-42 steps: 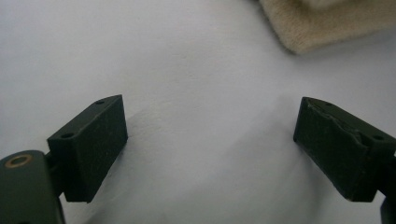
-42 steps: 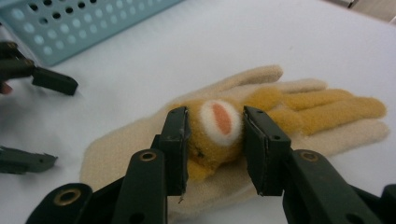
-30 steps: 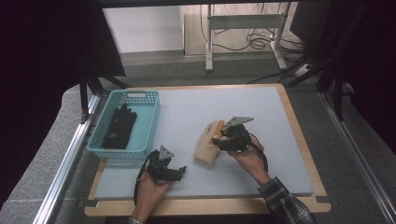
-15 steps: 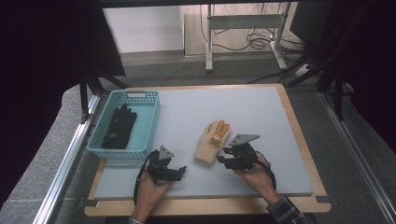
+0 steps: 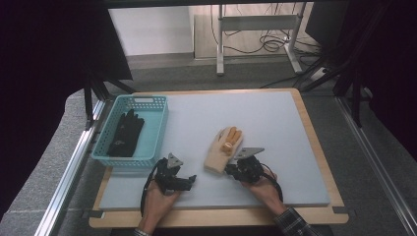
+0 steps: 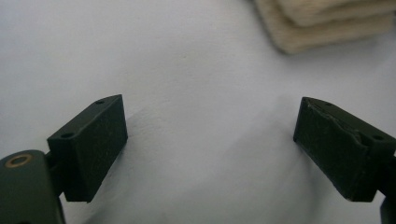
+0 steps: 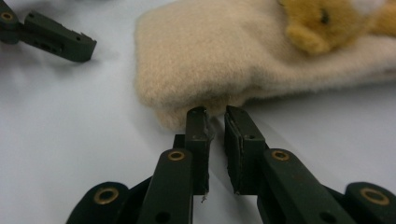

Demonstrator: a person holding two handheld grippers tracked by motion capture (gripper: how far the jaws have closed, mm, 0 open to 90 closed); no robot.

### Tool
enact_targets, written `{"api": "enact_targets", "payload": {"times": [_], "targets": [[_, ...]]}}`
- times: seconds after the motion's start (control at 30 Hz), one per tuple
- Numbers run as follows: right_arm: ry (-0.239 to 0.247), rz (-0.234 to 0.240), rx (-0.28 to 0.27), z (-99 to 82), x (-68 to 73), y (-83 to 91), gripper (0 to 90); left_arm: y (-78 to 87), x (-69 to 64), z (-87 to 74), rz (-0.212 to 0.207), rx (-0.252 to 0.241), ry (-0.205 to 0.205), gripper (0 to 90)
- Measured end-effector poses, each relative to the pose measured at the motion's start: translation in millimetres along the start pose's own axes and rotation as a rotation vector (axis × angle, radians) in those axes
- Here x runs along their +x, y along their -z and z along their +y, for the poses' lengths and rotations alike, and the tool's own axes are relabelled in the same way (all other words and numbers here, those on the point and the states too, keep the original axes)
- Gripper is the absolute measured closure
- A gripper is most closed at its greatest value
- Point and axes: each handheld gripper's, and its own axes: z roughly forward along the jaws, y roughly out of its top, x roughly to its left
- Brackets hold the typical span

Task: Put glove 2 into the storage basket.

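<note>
Right gripper (image 5: 235, 171) has dropped from above the tan glove's fingers to the glove's cuff end, now low at the lower centre of the high view, and its jaws have just been closing. In the right gripper view they stand nearly together, a thin slit between them, tips at the cuff edge of the tan glove (image 7: 261, 60); whether any fabric is actually pinched I cannot tell, as none shows between the pads. Judgement: a grasp attempt on the cuff that may have closed short of the cloth.

Left gripper (image 5: 181, 179) sits at the lower left of centre, in the same spot as in the earlier frames, jaws spread wide over bare mat with nothing between them.

Tan glove (image 5: 223, 147) lies flat just right of centre on the grey mat (image 5: 275, 118), orange-tipped fingers pointing toward the top of the frame; position and pose unchanged.

Teal basket (image 5: 156, 129) at the middle left holds a black glove (image 5: 126, 133), both as before. Likely destination for the tan one.
</note>
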Motion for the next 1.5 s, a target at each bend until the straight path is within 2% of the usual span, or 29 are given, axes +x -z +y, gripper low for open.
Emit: {"api": "enact_targets", "payload": {"times": [0.23, 0.4, 0.57, 0.7, 1.03, 1.23, 1.5], "targets": [[0.024, 0.01, -0.009, 12.1, 10.8, -17.5, 77.9, 0.0, -0.3, 0.0, 0.002, 0.001, -0.001, 9.9], [0.033, -0.005, -0.016, 11.7, 9.4, -11.8, 70.4, -0.1, -0.5, -0.1, 0.003, 0.001, -0.003, 9.9], [0.017, -0.055, -0.026, 3.8, -3.5, 9.5, 57.8, -0.2, -0.8, 0.0, 0.004, 0.001, -0.003, 9.9], [-0.002, -0.104, -0.024, -7.8, -19.0, 27.8, 47.4, -0.2, -0.8, 0.0, 0.004, 0.001, -0.004, 10.0], [-0.082, -0.227, -0.028, -43.5, -54.1, 69.5, 35.3, -0.2, -0.6, 0.2, 0.004, 0.003, -0.003, 11.0], [-0.134, -0.284, -0.028, -63.1, -70.7, 80.1, 29.7, -0.3, 0.1, 0.5, 0.0, 0.006, 0.001, 10.6], [-0.131, -0.297, -0.017, -66.6, -72.0, 79.0, 23.6, -0.3, 0.0, 0.4, 0.0, 0.004, -0.001, 10.3]]}}
